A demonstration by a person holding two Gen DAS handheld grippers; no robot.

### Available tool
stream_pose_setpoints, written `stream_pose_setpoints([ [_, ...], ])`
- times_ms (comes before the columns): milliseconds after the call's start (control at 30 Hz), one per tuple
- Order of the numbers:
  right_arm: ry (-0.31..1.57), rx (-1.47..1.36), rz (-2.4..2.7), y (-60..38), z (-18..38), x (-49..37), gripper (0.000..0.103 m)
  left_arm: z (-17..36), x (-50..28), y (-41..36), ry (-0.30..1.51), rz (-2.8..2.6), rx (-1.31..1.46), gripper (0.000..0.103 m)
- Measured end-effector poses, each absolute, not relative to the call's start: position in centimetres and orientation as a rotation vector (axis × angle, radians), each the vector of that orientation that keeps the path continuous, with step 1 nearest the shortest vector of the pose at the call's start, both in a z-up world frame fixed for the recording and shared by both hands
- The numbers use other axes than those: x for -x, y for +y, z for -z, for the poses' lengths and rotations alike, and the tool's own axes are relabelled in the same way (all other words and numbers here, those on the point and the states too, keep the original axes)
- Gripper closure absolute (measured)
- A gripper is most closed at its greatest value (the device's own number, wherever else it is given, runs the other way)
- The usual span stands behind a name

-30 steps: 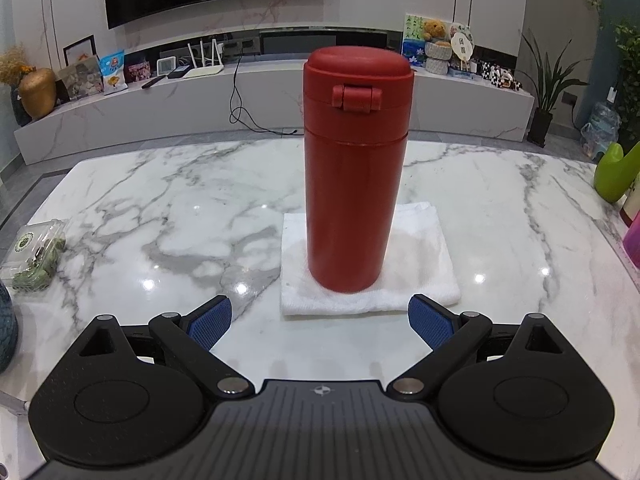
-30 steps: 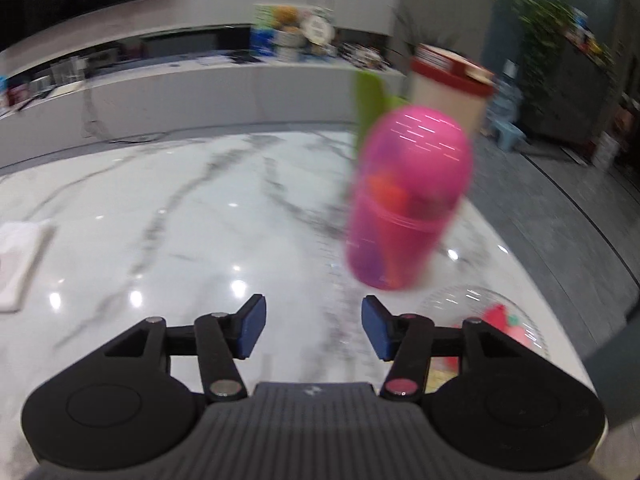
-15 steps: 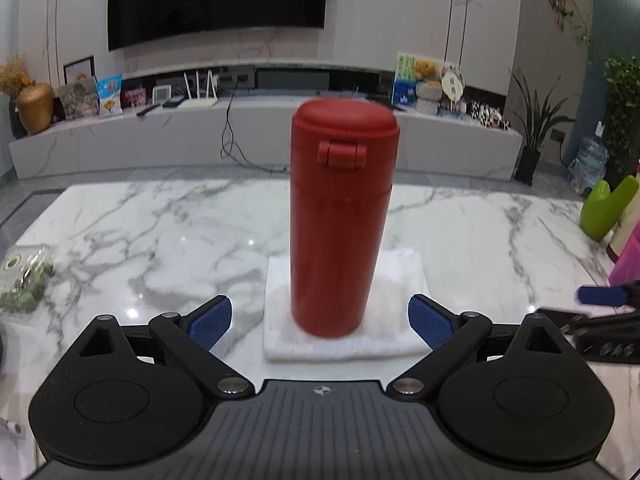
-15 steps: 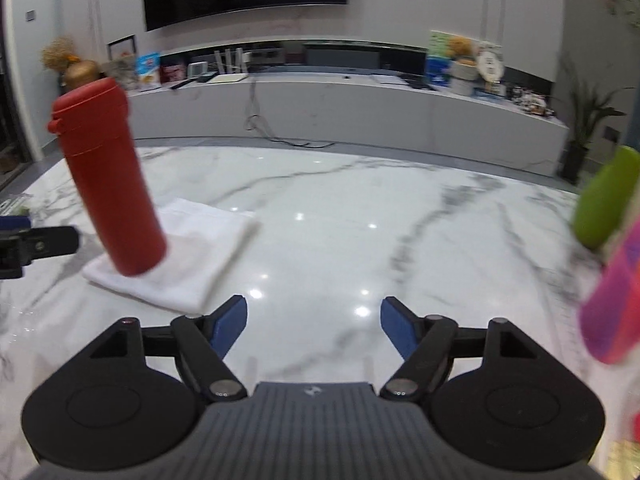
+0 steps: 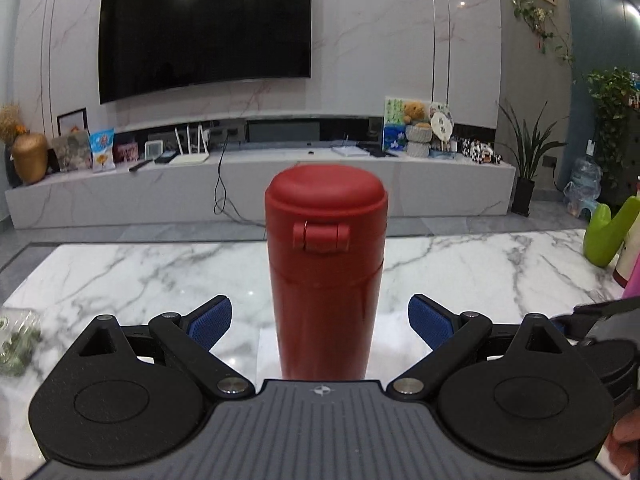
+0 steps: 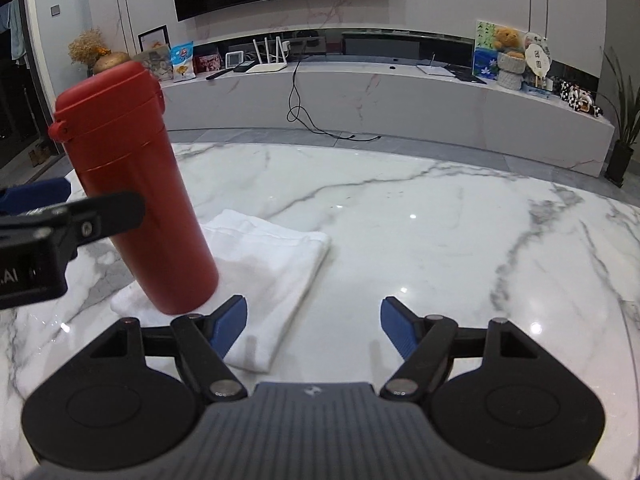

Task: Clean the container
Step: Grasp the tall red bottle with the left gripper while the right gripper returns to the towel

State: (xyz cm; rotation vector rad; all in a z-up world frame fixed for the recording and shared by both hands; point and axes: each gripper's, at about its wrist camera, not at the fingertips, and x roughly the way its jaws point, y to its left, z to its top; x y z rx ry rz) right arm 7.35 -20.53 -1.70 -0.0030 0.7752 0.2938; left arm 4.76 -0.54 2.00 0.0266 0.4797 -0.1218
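- The red flask (image 5: pixel 326 276) stands upright on a folded white towel (image 6: pixel 276 256) on the marble table (image 6: pixel 440 216), lid shut, its hinge tab facing the left wrist camera.
- The left gripper (image 5: pixel 319 322) has its jaws spread wide with the flask body between the blue pads (image 5: pixel 210 322); a gap shows on both sides, so it holds nothing yet.
- The right gripper (image 6: pixel 313 326) is also wide open and empty. In its view the flask sits at about 10 o'clock, and the towel runs from under the flask down to the left pad at about 7 o'clock.
- The flask looks like a stiff, smooth-walled cylinder, probably painted metal, so it should not give under pressure but may slip in the pads; whether it holds liquid, and so how heavy it is, cannot be told.
- It is tall and narrow and stands on soft cloth, so a push high up would likely tip it. A grip around the mid-body, below the lid seam, seems the safest hold.
- The towel is soft and limp; it would bunch when pinched, and an exposed edge or corner clear of the flask looks like the best place to take it.
- The lid's small hinge tab seems a poor place to grip.
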Motion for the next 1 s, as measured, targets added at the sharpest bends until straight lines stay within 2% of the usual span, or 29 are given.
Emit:
stream_pose_setpoints([
  [167,0.772,-0.007,-0.308,-19.7,2.0,-8.3,0.027,-2.1,-5.4,-1.2,0.463,0.116,-0.022,0.012],
  [333,0.772,-0.020,-0.325,-19.3,2.3,-8.6,0.027,-1.8,-6.0,-1.6,0.453,0.097,-0.031,0.024],
  [400,0.768,-0.030,-0.326,-19.4,2.3,-8.6,0.028,-1.7,-6.2,-1.6,0.449,0.092,-0.018,0.026],
  [533,0.768,-0.057,-0.330,-19.7,2.6,-8.7,0.028,-1.7,-6.4,-1.8,0.441,0.091,-0.032,0.040],
  [700,0.779,-0.081,-0.327,-19.8,2.9,-8.9,0.029,-1.6,-6.5,-1.7,0.435,0.097,-0.043,0.040],
  [800,0.786,-0.092,-0.333,-19.9,3.1,-9.0,0.038,-1.8,-6.5,-1.4,0.438,0.102,-0.038,0.040],
  [900,0.796,-0.116,-0.328,-20.2,3.4,-9.2,0.039,-2.1,-6.4,-1.0,0.446,0.104,-0.031,0.040],
  [1000,0.810,-0.147,-0.320,-20.5,3.8,-9.5,0.046,-2.5,-6.1,-0.6,0.433,0.090,-0.039,0.040],
])
